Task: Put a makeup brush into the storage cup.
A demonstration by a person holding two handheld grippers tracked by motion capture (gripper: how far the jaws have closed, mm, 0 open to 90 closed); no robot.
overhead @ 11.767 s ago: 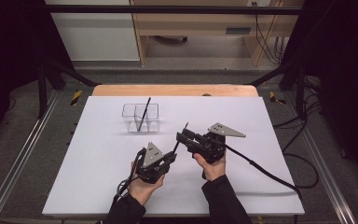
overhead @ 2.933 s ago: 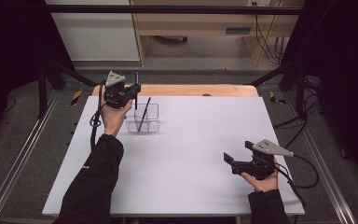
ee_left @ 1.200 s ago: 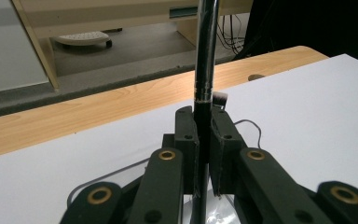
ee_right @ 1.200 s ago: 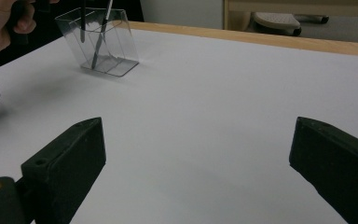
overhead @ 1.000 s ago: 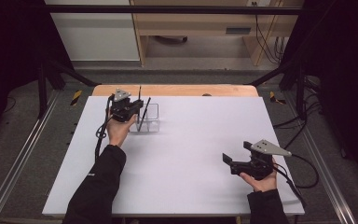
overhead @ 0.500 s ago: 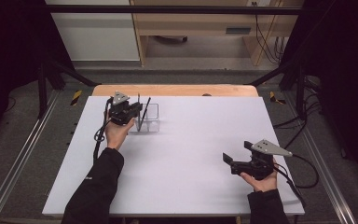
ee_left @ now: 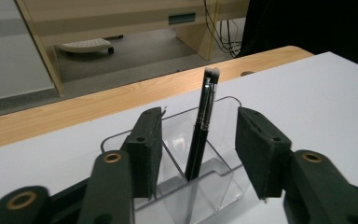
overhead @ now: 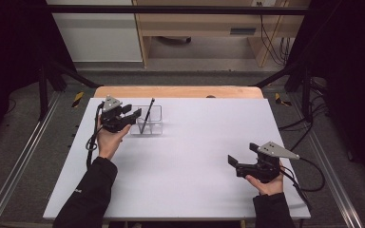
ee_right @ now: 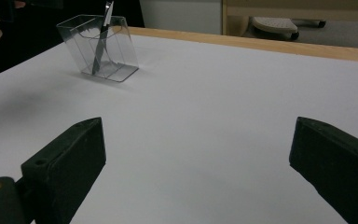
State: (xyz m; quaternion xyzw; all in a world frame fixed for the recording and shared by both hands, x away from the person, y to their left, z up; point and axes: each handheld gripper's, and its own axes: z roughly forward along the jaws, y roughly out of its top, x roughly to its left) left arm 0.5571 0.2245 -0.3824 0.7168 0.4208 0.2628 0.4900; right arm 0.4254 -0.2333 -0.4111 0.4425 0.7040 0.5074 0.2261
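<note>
Left hand-held gripper [overhead: 132,115] stands wide open just beside the clear holder [overhead: 150,120] at the counter's [overhead: 195,161] ten o'clock, two black brushes [ee_left: 200,130] leaning inside it; right hand-held gripper [overhead: 232,161], wide open and empty, rests at four o'clock.

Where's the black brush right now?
In the high view the black brush stands tilted in the clear holder at the white table's far left, just past the open left gripper.
</note>
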